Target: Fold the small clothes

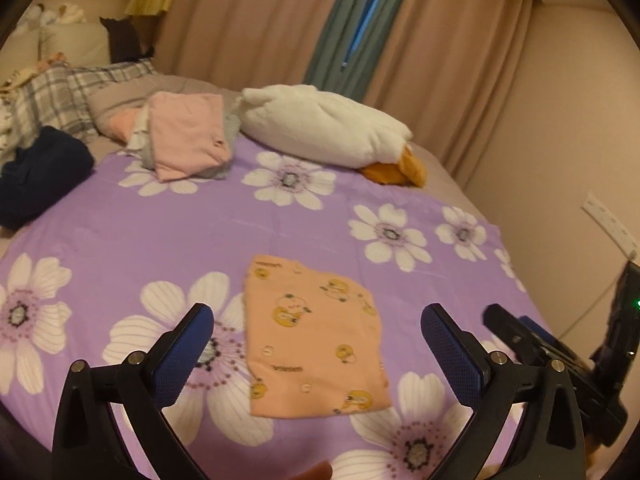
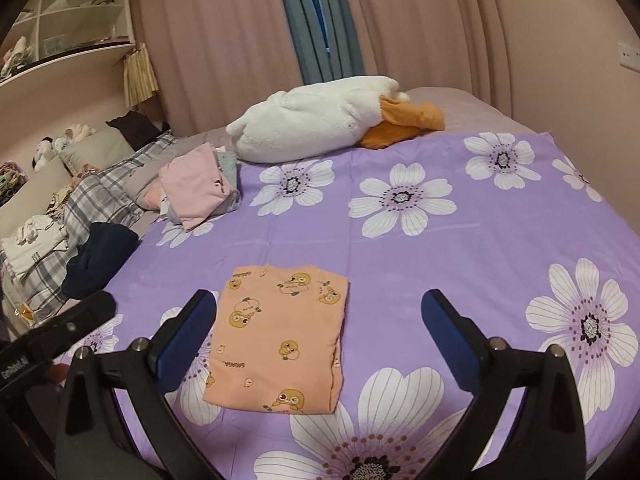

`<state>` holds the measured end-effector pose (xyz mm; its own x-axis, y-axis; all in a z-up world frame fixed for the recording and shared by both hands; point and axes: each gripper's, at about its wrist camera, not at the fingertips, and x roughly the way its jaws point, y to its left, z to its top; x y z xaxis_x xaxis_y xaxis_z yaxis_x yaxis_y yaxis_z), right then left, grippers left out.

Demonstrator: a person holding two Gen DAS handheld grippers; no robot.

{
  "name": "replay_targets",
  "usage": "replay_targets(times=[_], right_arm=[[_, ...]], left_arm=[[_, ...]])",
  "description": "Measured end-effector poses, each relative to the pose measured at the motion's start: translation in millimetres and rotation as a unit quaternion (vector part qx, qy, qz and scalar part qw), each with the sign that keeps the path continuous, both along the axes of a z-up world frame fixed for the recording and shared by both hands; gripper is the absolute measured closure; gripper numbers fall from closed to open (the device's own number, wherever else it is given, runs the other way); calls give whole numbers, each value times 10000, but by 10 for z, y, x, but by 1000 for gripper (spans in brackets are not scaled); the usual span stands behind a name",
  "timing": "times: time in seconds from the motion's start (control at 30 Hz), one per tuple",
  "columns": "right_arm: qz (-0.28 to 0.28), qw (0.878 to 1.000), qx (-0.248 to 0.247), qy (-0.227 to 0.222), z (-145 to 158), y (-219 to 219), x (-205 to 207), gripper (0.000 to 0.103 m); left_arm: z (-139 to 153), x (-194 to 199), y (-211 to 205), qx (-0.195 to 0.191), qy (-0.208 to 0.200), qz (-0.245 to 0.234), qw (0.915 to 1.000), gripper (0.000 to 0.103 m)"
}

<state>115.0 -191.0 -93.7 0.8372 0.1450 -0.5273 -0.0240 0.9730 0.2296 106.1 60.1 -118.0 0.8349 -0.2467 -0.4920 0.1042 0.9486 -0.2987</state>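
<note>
Upper left: pink folded clothes (image 2: 198, 186). Upper centre: white duck plush (image 2: 320, 120). Lower centre: folded peach duck-print garment (image 2: 280, 336) flat on purple floral bedsheet (image 2: 480, 260). My left fingers (image 1: 318, 354) and right fingers (image 2: 319, 338) gape wide, holding nothing.

Dim warm indoor light, soft shadows, slight motion blur, heavy fisheye bending, black vignetted corners

Peach duck-print garment (image 2: 280, 336) folded flat
</note>
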Motion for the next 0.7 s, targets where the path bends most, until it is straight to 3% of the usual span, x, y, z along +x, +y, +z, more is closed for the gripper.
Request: replay_targets(times=[0.23, 0.43, 0.7], right_arm=[[-306, 9994, -145, 84, -9, -89, 5, 0], [-561, 9982, -221, 21, 4, -192, -33, 0], [-885, 9961, 28, 49, -13, -350, -29, 0]], left_arm=[[-57, 62, -67, 666, 136, 279, 9973, 1], [-53, 58, 10, 480, 121, 285, 9984, 1], [-47, 58, -13, 532, 144, 186, 9983, 1]])
